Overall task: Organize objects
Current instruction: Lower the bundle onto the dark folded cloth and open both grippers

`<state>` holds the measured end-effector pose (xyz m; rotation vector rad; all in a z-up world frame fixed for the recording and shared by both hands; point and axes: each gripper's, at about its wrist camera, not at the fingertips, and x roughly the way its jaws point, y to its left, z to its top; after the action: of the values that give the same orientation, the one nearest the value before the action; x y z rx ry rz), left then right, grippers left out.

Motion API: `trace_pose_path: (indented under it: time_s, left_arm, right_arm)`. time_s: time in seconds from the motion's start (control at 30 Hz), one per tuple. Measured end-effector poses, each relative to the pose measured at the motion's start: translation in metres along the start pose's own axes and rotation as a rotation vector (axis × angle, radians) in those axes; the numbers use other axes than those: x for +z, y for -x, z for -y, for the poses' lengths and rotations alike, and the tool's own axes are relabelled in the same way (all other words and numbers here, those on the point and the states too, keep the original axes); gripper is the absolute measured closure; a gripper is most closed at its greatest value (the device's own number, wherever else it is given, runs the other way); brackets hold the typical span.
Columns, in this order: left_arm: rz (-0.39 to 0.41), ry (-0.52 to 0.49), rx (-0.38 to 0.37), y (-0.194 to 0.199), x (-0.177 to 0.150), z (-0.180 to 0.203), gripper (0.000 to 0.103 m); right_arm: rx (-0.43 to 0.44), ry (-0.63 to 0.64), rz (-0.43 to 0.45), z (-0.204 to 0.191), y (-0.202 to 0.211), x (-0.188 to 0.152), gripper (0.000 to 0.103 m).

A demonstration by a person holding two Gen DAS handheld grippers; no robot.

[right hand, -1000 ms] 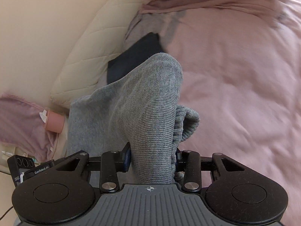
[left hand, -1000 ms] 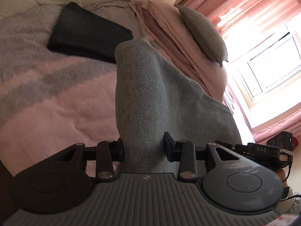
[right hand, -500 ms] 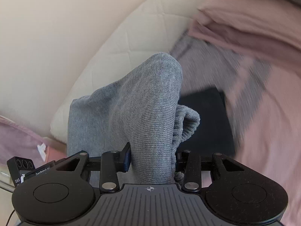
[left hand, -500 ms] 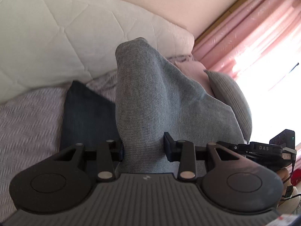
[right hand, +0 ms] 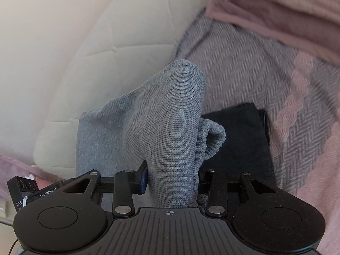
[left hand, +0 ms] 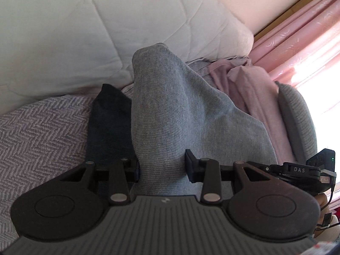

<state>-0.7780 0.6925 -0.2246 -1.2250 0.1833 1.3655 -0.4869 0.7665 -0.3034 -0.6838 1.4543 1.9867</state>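
Note:
A folded grey knit garment [left hand: 170, 110] hangs between both grippers, just above a dark navy folded garment [left hand: 108, 127] that lies on the bed. My left gripper [left hand: 162, 165] is shut on one end of the grey garment. My right gripper [right hand: 171, 180] is shut on its other end [right hand: 165, 114], where a ribbed cuff [right hand: 212, 138] sticks out to the right. The dark garment also shows in the right wrist view [right hand: 240, 140], under and right of the grey one. The fingertips are hidden in the cloth.
A grey-and-pink herringbone blanket [left hand: 38, 131] covers the bed. A quilted cream headboard [left hand: 95, 31] stands right behind. Folded pink bedding [left hand: 250, 89] and a grey pillow [left hand: 297, 114] lie to the right, by pink curtains [left hand: 308, 31]. Pink bedding also shows in the right wrist view [right hand: 276, 14].
Both grippers have carried the grey garment across the bed toward the headboard. The dark folded garment, far off a second ago, now lies directly under the grey one.

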Motion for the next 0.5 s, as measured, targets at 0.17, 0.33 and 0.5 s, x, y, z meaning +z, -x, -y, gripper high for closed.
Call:
trace_pose_path:
  time_s: [0.17, 0.33, 0.5]
  left_arm:
    - [-0.023, 0.011, 0.017, -0.027, 0.001, -0.015, 0.07]
    - [-0.03, 0.008, 0.041, -0.05, 0.0, -0.029, 0.068]
    - [-0.023, -0.011, 0.072, -0.04, -0.005, -0.037, 0.063]
  right_arm:
    - [-0.011, -0.03, -0.026, 0.021, -0.024, 0.002, 0.066]
    - [-0.039, -0.037, -0.031, 0.036, -0.039, 0.005, 0.062]
    - [-0.172, 0.002, 0.037, 0.035, -0.035, -0.006, 0.043]
